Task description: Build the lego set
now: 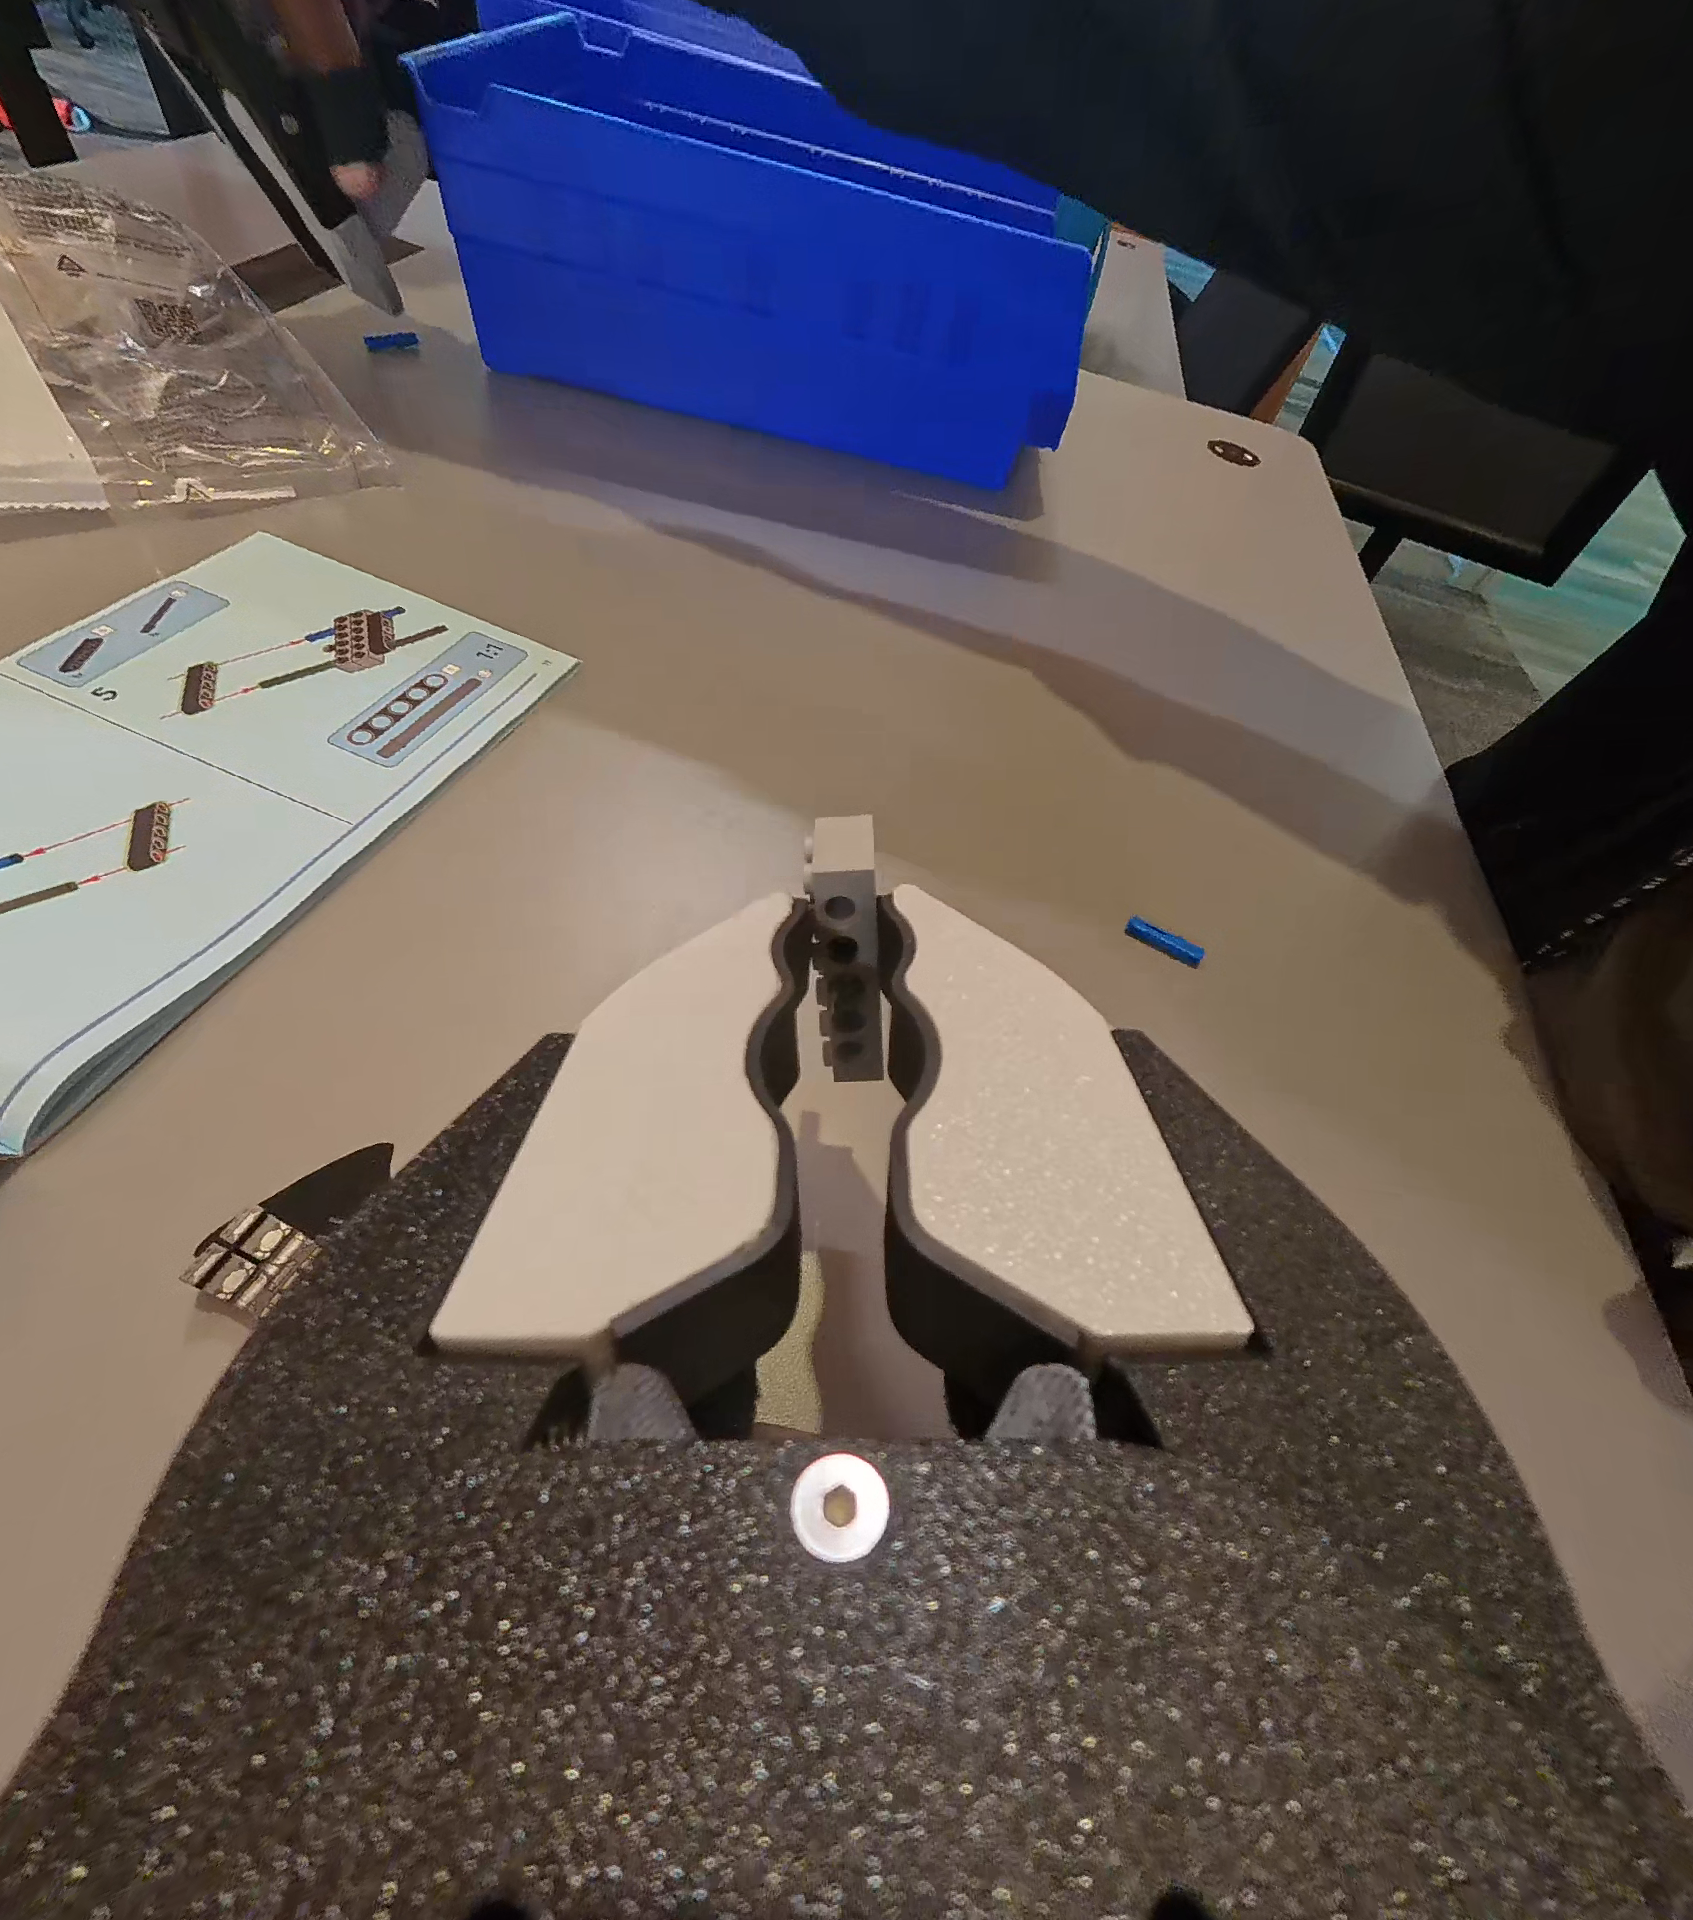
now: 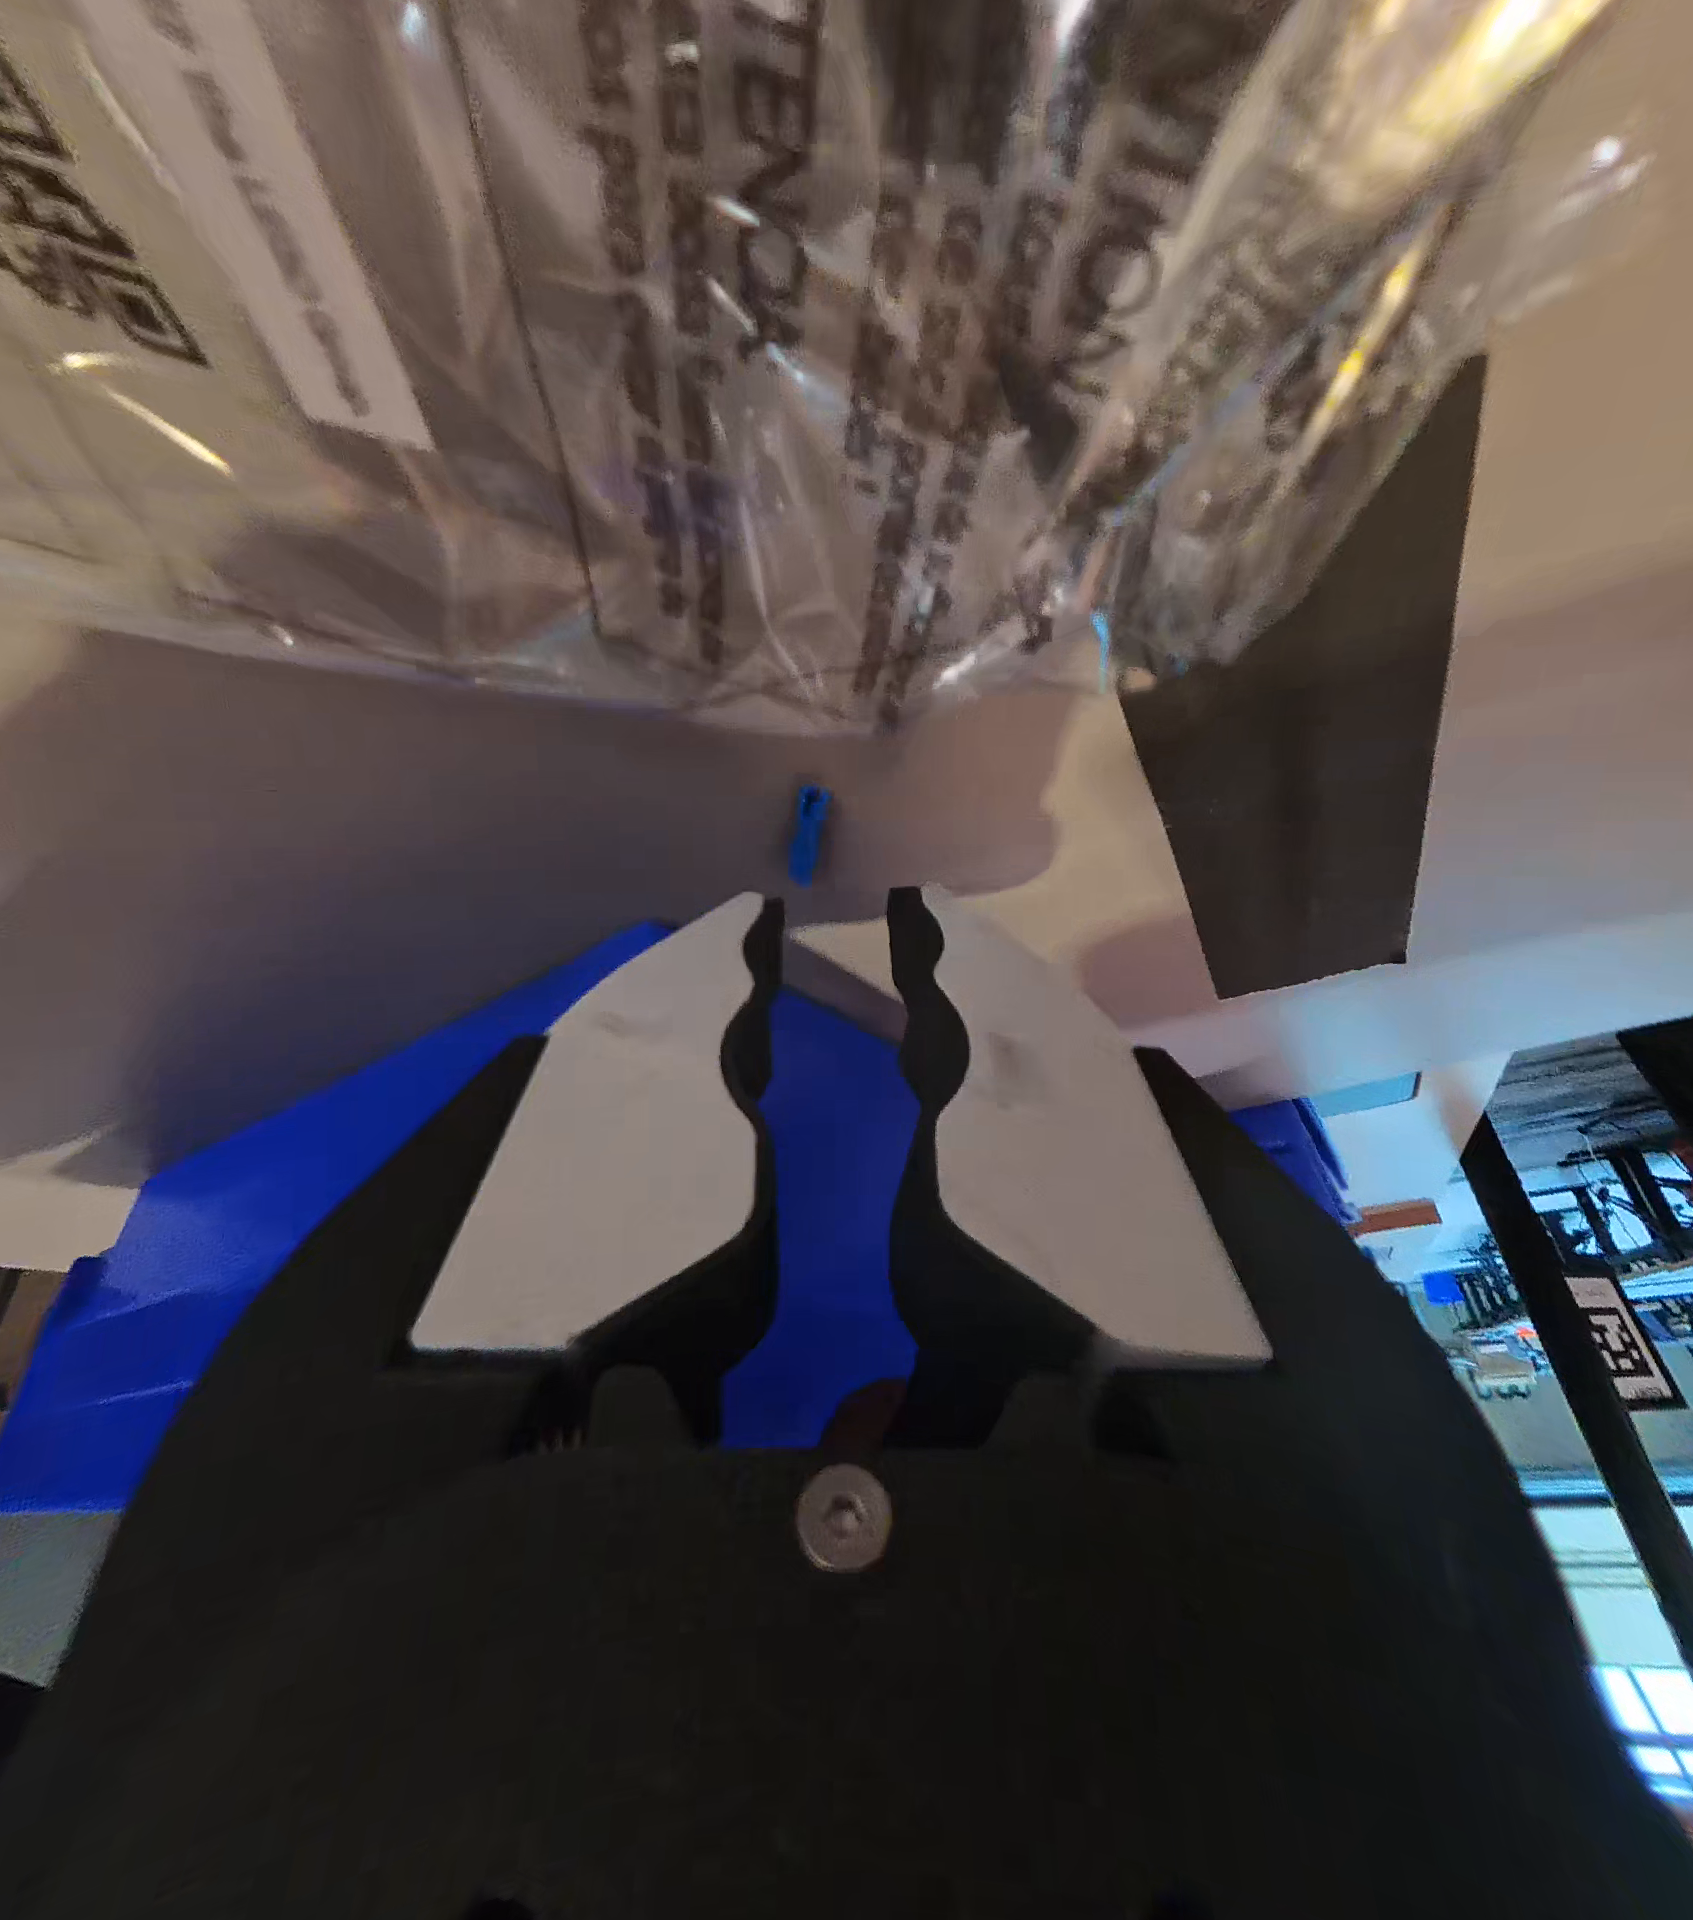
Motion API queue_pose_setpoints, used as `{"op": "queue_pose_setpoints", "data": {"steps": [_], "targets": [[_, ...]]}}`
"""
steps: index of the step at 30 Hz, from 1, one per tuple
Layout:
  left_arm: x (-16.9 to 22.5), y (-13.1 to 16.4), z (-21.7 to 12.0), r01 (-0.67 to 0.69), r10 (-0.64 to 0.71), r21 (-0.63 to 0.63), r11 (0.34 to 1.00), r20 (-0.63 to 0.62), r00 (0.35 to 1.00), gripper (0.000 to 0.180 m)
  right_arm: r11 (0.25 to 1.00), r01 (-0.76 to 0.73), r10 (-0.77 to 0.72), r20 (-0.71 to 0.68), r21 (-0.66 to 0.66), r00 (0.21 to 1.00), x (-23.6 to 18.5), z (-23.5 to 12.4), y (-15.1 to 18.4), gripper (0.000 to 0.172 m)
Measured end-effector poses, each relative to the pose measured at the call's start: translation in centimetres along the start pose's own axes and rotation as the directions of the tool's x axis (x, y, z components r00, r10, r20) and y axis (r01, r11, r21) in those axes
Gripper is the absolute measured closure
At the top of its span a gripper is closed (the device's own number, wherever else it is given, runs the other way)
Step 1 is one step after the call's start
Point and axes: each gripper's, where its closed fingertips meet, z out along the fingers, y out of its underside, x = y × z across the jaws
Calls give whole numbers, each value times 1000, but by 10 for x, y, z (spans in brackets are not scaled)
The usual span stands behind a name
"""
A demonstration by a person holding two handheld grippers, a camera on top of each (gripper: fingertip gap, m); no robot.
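My left gripper is shut on a grey brick with a row of holes. It holds the brick lengthwise between both pads, above the tan table, with the brick's far end sticking out past the fingertips. A small blue pin lies on the table to its right. My right gripper is open and empty. It hovers over the corner of the blue bin, just short of another small blue pin that lies on the table in front of its fingertips.
A blue plastic bin stands at the back of the table. An open instruction booklet lies at the left. Clear plastic bags and white paper lie beyond. A third blue pin lies by the bin. A person stands at the right. Tip to tip, the grippers are about 45 cm apart.
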Motion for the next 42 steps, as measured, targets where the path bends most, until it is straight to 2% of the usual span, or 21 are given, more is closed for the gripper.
{"op": "queue_pose_setpoints", "data": {"steps": [8, 11, 14, 19, 22, 24, 27, 31, 34, 36, 38, 40, 42], "targets": [[-2, 0, 0, 15, -15, 3, 1000, 1, 1000, 169, 1000, 21, -21, 25, -18, 999, -4, 13, -5, 151], [-1, 0, 0, 11, -11, 2, 1000, -4, 1000, 169, 998, 30, -30, 10, -57, 1000, -3, 15, -5, 167], [1, 1, 0, 11, -11, -8, 1000, -14, 1000, 169, 997, 48, -47, 18, -60, 999, -8, 12, -6, 167], [4, 27, -1, 25, -30, -198, 980, -24, 999, 169, 994, 49, -37, -119, 96, 992, -20, -30, -7, 166], [15, 28, -5, 63, -82, -241, 969, -71, 994, 169, 967, 70, -19, -205, 245, 979, -51, -65, 2, 166], [22, 29, -5, 113, -144, -262, 958, -103, 984, 169, 923, 115, -23, -246, 367, 969, -87, -85, 5, 166], [26, 43, -4, 103, -145, -342, 934, -100, 984, 169, 784, 222, -71, -273, 579, 960, -161, -108, -7, 167], [29, 47, 9, 94, -130, -347, 933, -83, 988, 169, 459, 328, -123, -306, 826, 944, -265, -127, -48, 167], [15, 44, 17, 47, -44, -302, 952, 15, 999, 168, 227, 304, -5, -311, 925, 950, -305, -135, -67, 167], [9, 42, 18, -83, 107, -303, 949, 66, 992, 169, 69, 305, 74, -310, 950, 948, -324, -138, -67, 167], [5, 42, 17, -248, 300, -332, 910, 115, 947, 169, -16, 269, 149, -263, 963, 953, -333, -133, -63, 167], [13, 45, 19, -363, 417, -368, 856, 78, 905, 168, -89, 262, 182, -243, 961, 953, -347, -133, -55, 167], [19, 48, 21, -445, 504, -398, 802, 52, 862, 168, -110, 271, 227, -241, 956, 944, -356, -132, -48, 167]]}}
